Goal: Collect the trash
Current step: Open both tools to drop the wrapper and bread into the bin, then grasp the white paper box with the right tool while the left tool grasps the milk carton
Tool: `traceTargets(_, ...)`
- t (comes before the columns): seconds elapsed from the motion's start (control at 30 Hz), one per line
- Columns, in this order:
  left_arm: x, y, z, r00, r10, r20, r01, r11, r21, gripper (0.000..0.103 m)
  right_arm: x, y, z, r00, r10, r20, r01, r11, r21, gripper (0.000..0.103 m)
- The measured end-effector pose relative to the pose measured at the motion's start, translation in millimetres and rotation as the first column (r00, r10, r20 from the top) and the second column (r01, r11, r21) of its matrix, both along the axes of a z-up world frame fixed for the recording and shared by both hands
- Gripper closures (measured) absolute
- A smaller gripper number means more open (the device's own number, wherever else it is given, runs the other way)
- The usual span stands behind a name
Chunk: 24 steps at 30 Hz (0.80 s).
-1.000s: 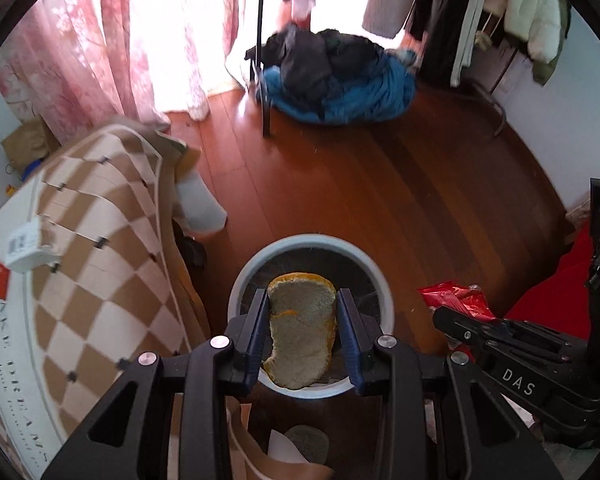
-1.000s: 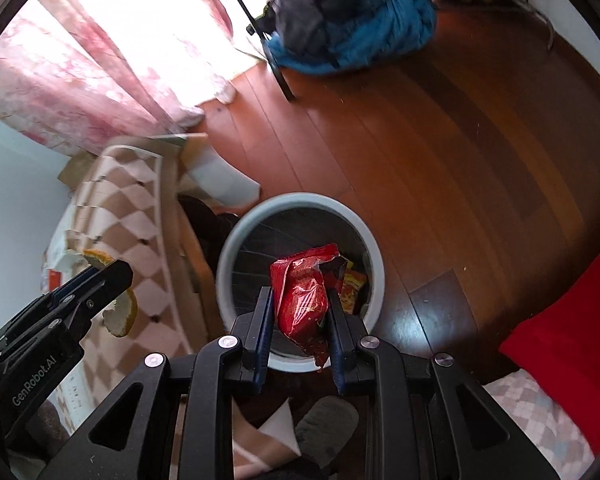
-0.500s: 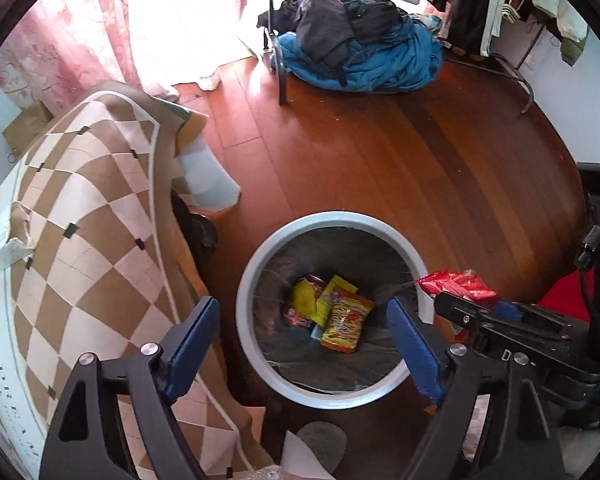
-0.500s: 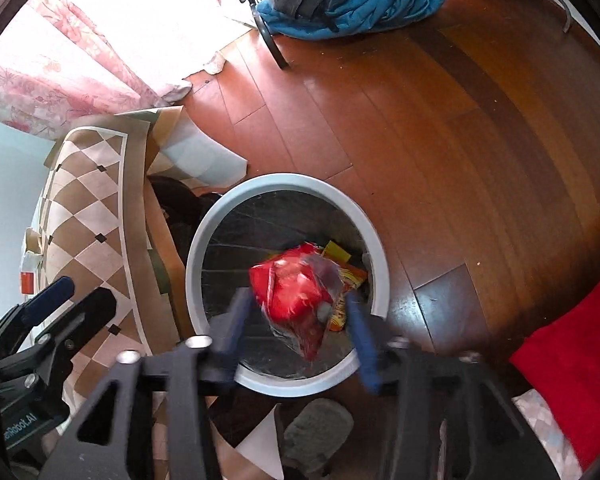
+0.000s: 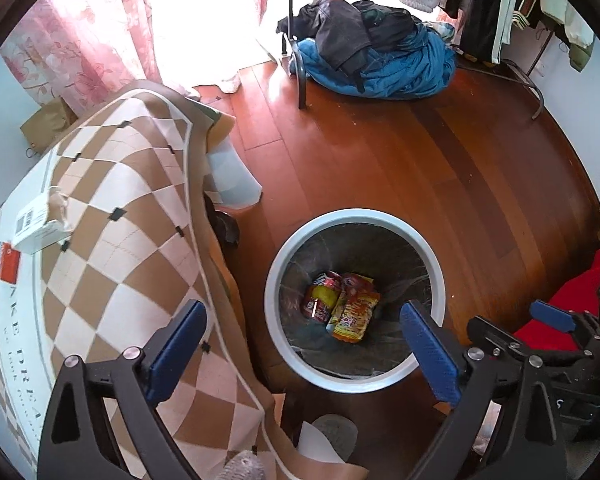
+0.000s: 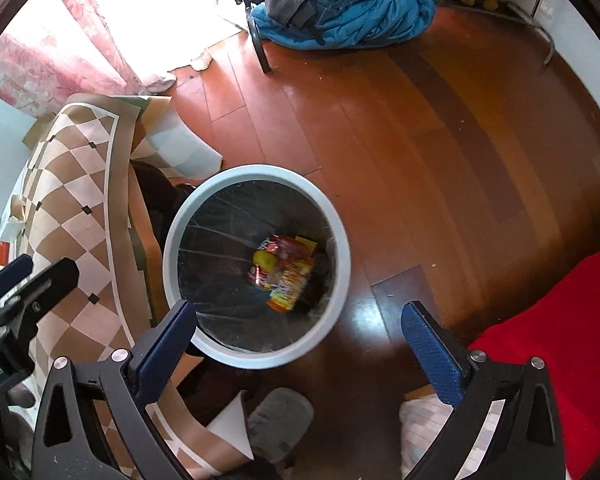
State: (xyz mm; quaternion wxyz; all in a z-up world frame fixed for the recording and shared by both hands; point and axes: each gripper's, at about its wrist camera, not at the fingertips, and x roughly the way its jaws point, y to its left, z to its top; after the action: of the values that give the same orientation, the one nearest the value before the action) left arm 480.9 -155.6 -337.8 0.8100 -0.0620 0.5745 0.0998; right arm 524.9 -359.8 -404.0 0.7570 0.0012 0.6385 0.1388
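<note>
Trash (image 5: 342, 304) in bin (image 5: 434, 264), checkered tablecloth (image 5: 112, 216) beside

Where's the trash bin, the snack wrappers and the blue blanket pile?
trash bin (image 5: 428, 252), left wrist view, white rim.
snack wrappers (image 5: 354, 316), left wrist view, orange packet's middle.
blue blanket pile (image 6: 364, 12), right wrist view, blue fabric.

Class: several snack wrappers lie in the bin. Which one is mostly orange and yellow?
The orange wrapper, lying at the edge of the pile in the bin; the others, such as the red wrapper, are mainly red.

Both wrist views look steeply down from above, sharing the white bin (image 5: 354, 383) (image 6: 256, 354) and floor (image 5: 440, 168).
</note>
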Motion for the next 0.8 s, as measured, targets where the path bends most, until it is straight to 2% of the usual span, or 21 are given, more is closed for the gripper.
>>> traceTargets(0.23, -20, 3, 25, 1.000, 0.007, 0.026, -0.007, 1.000, 0.009, 0.004, -19, -2, 37, 0.998, 0.011, 0.059, -0.009, 0.999, -0.041, 0.000)
traceTargets(0.47, -42, 2, 59, 0.997, 0.000, 0.072, -0.001, 1.000, 0.007, 0.004, -45, -6, 82, 0.994, 0.015, 0.111, -0.011, 0.999, -0.039, 0.000)
traceTargets(0.8, -89, 4, 122, 0.988, -0.003, 0.156, 0.006, 1.000, -0.024, 0.004, -92, -9, 169, 0.977, 0.002, 0.213, -0.004, 1.000, 0.010, 0.000)
